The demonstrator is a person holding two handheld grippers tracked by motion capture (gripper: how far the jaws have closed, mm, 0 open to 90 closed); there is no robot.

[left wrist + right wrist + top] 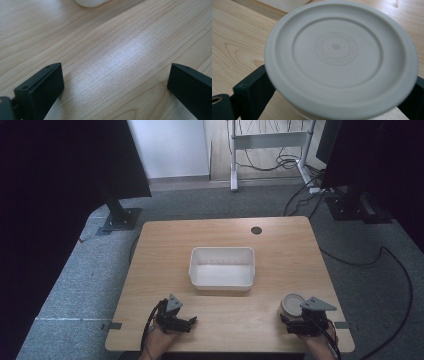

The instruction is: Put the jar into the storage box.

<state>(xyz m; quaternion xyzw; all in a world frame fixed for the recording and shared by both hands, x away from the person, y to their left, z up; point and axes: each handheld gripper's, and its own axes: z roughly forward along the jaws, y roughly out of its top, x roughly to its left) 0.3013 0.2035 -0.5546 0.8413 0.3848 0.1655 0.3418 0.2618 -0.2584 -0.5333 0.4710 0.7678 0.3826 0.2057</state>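
Black-fingered left gripper (192,321), at about 7 o'clock on the desk (150,270): your fingers are spread wide with bare wood grain between them, grasping nothing. It lies low, near the front edge, well apart from everything else.

White plastic bin (222,267), desk centre: open-topped, rectangular, empty as far as the high view shows. It sits between your two grippers and farther from you, at roughly 12 o'clock from the front edge.

Pale grey round container (291,304), at about 5 o'clock on the desk, upright, capped with a flat lid (337,57) embossed with concentric rings and small lettering. Handling judgement: stiff moulded plastic, probably light, and smooth enough to slip under a weak pinch; not fragile. The lid overhangs the body, so take hold on the body wall below the rim, on opposite sides, rather than on the lid edge, which could pop or tilt.

Black-fingered right gripper (291,321), just at the container's near side: your fingers (253,87) stand either side of the container beneath the lid's overhang. Whether they press the wall or merely flank it, I cannot tell; the lid hides the contact.
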